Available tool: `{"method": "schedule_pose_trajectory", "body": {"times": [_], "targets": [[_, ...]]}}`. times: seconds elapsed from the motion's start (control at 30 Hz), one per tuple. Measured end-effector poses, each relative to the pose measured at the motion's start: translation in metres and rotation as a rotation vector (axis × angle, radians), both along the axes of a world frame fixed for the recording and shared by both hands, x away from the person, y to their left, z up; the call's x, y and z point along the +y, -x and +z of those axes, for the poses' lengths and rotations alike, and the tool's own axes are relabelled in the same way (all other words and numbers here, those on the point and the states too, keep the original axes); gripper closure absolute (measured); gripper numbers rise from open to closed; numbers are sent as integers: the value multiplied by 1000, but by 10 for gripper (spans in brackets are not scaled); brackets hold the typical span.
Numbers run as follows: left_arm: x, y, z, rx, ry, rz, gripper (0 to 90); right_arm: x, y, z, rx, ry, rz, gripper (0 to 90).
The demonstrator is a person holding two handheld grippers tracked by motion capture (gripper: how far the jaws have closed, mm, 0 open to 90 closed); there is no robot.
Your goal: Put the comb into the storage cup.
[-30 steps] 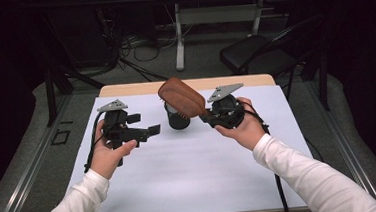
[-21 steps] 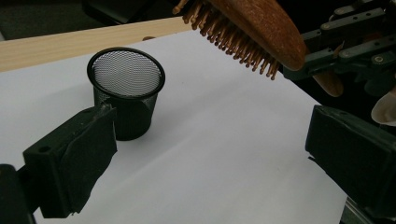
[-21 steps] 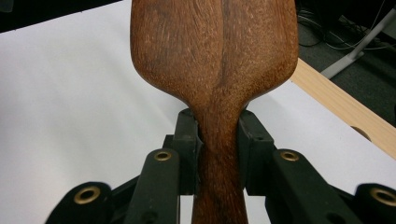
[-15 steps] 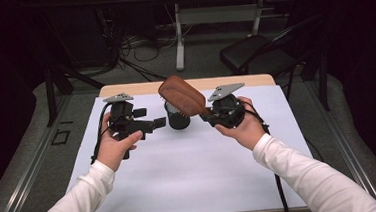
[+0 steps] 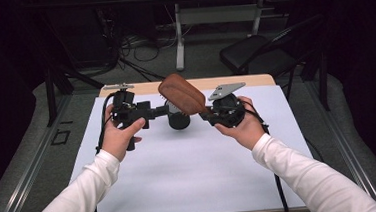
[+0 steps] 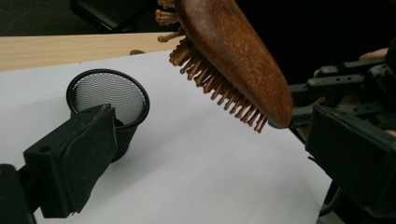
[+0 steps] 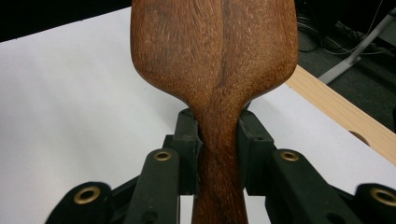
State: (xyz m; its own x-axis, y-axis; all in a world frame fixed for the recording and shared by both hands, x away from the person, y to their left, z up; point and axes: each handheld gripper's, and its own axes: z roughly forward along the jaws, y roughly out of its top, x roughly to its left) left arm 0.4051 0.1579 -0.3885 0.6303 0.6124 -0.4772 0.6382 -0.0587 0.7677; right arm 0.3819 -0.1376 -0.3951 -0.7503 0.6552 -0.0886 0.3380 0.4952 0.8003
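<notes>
A brown wooden hairbrush (image 5: 181, 94) is held off the table, its head tilted up to the left and its bristles (image 6: 219, 88) facing down. My right gripper (image 5: 210, 115) is shut on the brush's handle (image 7: 219, 154), with a pad (image 7: 187, 149) pressed to each side. A black mesh cup (image 5: 178, 120) stands upright on the white sheet, just under the brush head. My left gripper (image 5: 162, 111) is open, pointing right at the cup's rim (image 6: 109, 93) with nothing between its jaws. The brush head hangs beyond them.
A white sheet (image 5: 191, 176) covers the table, with a wooden strip (image 5: 254, 80) bare at the far edge. Behind the table stand a dark chair (image 5: 257, 56) and a desk frame (image 5: 179, 41) with cables on the floor.
My left gripper has moved right and slightly up, closing in on the cup and the brush head. The right gripper and the brush have stayed put.
</notes>
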Motion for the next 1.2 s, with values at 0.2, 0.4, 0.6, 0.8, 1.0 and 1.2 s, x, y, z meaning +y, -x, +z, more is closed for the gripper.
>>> {"method": "schedule_pose_trajectory", "body": {"times": [0.2, 0.4, 0.6, 0.8, 1.0, 1.2], "targets": [[-3, -5, 2, 23, 21, 0, 59, 1, 1, 0, -1, -9, 1, 724], [-6, -9, 4, 31, 46, 6, 94, 2, 1, 0, -5, -14, 2, 724], [-11, -13, 5, 40, 49, 2, 94, 3, 2, 1, -6, -18, 5, 724], [-16, -18, 4, 49, 63, 3, 94, 6, 2, 0, -6, -20, 14, 724], [-21, -22, 3, 56, 59, -2, 94, 7, 3, 0, -7, -27, 17, 724], [-26, -24, 3, 61, 53, -7, 94, 8, 4, 0, -10, -28, 19, 724]]}}
